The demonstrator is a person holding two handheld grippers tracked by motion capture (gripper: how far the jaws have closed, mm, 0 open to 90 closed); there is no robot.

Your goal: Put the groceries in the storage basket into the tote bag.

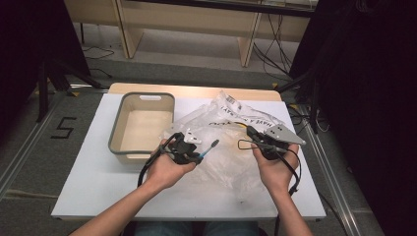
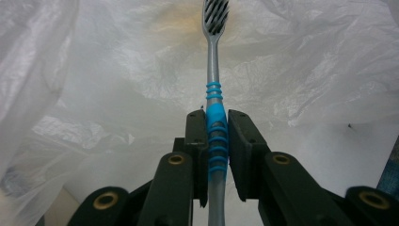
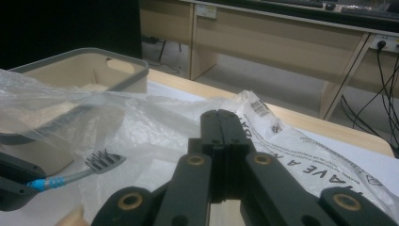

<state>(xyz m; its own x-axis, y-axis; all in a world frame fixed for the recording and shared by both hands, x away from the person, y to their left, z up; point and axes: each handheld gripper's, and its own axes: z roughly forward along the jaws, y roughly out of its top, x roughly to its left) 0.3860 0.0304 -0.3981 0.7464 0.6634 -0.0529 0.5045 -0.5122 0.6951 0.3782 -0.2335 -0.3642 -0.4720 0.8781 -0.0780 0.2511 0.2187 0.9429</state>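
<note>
The plastic bag (image 1: pixel 231 132) is thin clear film, super crinkly and glossy, catching light on every fold, with black print on 1 side. The toothbrush (image 2: pixel 214 94) looks like smooth grey plastic with bright blue rubbery ribs on the grip and dark bristles. Left gripper (image 2: pixel 218 141) has matt black plastic jaws with brass-looking rivets, same on the right gripper (image 3: pixel 220 136). The bin (image 1: pixel 142 125) is matt beige plastic with a grey rim. The table (image 1: pixel 93 172) top is flat matt white with a pale wood edge.
</note>
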